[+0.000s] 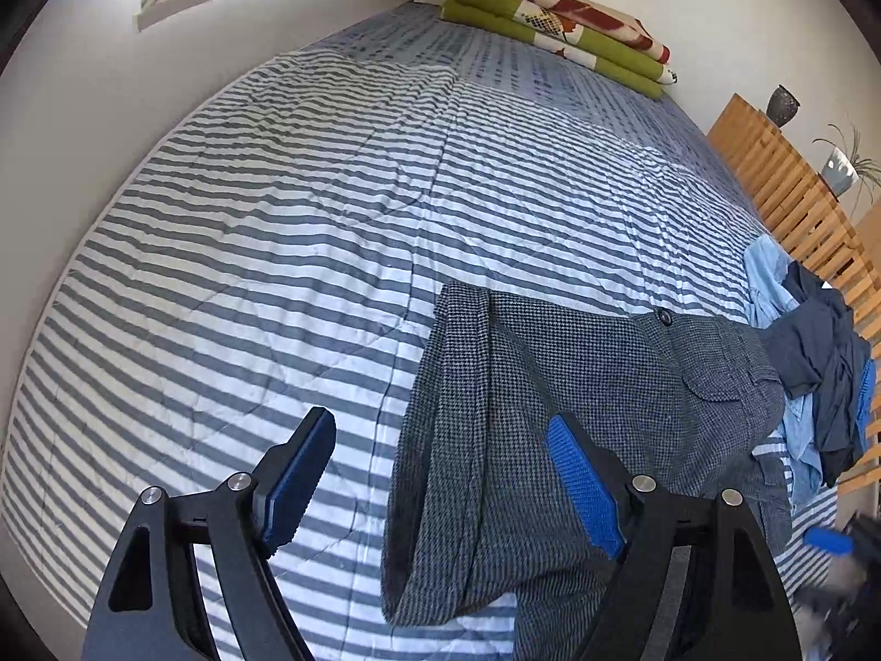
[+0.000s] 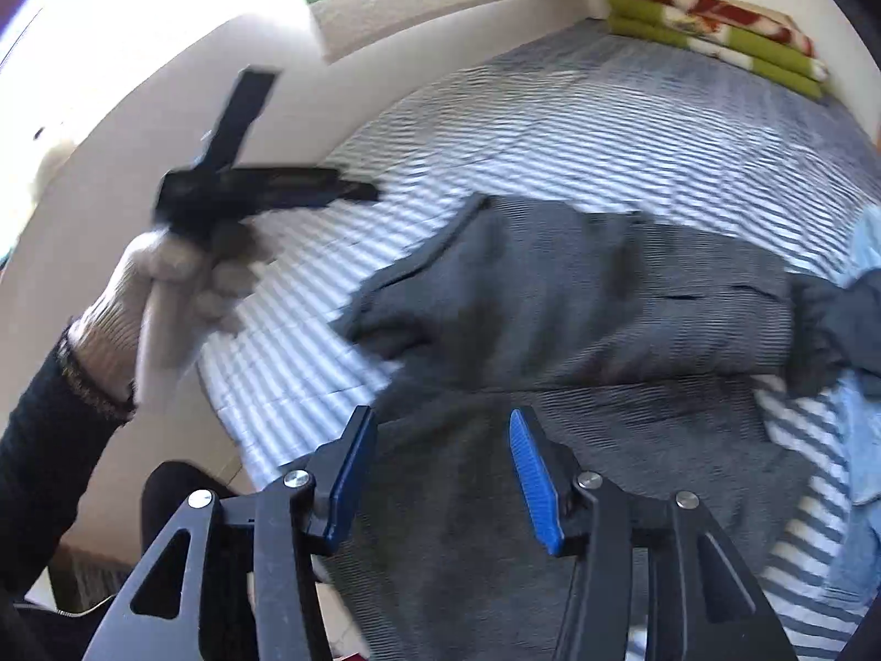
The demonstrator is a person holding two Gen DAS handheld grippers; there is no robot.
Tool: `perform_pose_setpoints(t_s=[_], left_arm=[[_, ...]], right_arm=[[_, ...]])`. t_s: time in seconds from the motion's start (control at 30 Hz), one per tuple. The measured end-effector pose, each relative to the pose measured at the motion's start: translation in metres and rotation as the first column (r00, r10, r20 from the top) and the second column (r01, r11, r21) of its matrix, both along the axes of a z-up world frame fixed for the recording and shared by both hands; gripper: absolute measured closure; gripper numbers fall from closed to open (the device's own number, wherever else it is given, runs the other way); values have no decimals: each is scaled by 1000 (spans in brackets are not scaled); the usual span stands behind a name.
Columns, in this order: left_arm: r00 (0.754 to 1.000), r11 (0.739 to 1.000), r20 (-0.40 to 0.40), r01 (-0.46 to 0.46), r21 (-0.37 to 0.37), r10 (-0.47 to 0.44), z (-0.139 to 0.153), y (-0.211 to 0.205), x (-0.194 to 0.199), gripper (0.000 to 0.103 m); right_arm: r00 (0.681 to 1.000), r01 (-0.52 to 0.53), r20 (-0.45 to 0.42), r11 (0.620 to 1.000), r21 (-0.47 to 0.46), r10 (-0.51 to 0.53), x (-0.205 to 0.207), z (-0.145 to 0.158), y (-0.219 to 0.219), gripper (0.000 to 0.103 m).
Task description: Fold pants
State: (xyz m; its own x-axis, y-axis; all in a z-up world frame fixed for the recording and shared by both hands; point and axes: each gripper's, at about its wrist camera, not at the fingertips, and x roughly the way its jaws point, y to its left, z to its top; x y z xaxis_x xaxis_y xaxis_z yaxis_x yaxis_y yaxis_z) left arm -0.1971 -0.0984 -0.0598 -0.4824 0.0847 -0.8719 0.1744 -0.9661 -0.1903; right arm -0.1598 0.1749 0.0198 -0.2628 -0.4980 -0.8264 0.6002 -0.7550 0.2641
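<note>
Grey houndstooth pants (image 1: 578, 385) lie on the striped bed cover, folded over, with a button and a flap pocket showing at the right. My left gripper (image 1: 440, 473) hovers open above their left edge, nothing between its blue pads. In the right wrist view the same pants (image 2: 550, 297) spread across the bed, blurred. My right gripper (image 2: 440, 473) is open just above the cloth near the bed's front edge. A gloved hand (image 2: 165, 286) holds the left gripper (image 2: 264, 187) up at the left, above the bed.
A blue-and-white striped bed cover (image 1: 275, 220) fills the view. Folded green and red blankets (image 1: 561, 22) lie at the far corner. A heap of blue clothes (image 1: 809, 352) lies at the right beside a wooden slatted rail (image 1: 793, 193). A wall runs along the left.
</note>
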Motion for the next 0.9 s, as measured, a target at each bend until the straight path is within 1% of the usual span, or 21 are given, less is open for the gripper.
perform_pose_setpoints(t_s=[0.07, 0.1, 0.13, 0.2, 0.27, 0.33, 0.43, 0.47, 0.5, 0.53, 0.57, 0.6, 0.63, 0.67, 0.7, 0.8, 0.9], left_arm=[[1000, 1000, 28, -11, 0, 11, -20, 3, -21, 20], [999, 1000, 44, -12, 2, 12, -31, 5, -32, 20], [998, 1000, 59, -9, 6, 9, -42, 7, -41, 20], [995, 1000, 95, -7, 15, 6, -61, 8, -61, 20], [993, 1000, 119, -11, 28, 8, -78, 7, -74, 20], [990, 998, 139, -25, 50, 18, -91, 7, -87, 20], [990, 997, 137, -38, 65, 29, -102, 12, -102, 20], [990, 998, 135, -44, 53, 36, -104, 15, -106, 24], [990, 998, 135, -44, 37, 38, -106, 17, -109, 30], [989, 999, 141, -39, 16, 36, -108, 20, -112, 50], [989, 999, 146, -32, 5, 31, -110, 22, -113, 65], [990, 1000, 138, -27, 5, 26, -111, 23, -113, 70], [993, 1000, 120, -17, 13, 15, -110, 24, -111, 76], [994, 1000, 105, -14, 10, 13, -108, 24, -110, 83], [996, 1000, 92, -20, 15, 19, -104, 22, -107, 85], [997, 995, 48, -62, 79, 59, -86, 6, -97, 87], [994, 985, -13, -105, 138, 108, -61, -15, -87, 87]], right_arm=[[994, 113, -8, 992, 56, -113, -51, -12, 30, 57], [989, 150, -8, 985, 84, -150, -74, -20, 42, 57], [984, 179, -1, 978, 111, -180, -99, -31, 45, 56], [970, 233, 45, 964, 130, -241, -139, -47, 64, 56], [955, 265, 108, 958, 110, -277, -165, -61, 77, 55], [943, 280, 168, 958, 70, -288, -188, -72, 81, 54], [928, 277, 255, 961, 10, -270, -210, -93, 67, 52], [924, 283, 267, 959, 10, -275, -215, -99, 62, 52], [923, 285, 268, 959, 13, -278, -218, -104, 55, 52], [926, 278, 260, 961, 13, -272, -221, -106, 48, 54], [933, 267, 246, 964, 14, -262, -221, -106, 41, 69], [941, 250, 230, 968, 19, -247, -220, -104, 34, 79], [950, 229, 212, 973, 21, -229, -220, -102, 27, 93], [959, 214, 185, 977, 23, -215, -217, -97, 23, 94], [969, 200, 141, 979, 32, -203, -214, -88, 18, 95], [987, 158, 36, 987, 36, -160, -207, -59, 5, 96], [990, 113, -89, 993, 26, -110, -204, -25, -11, 96]])
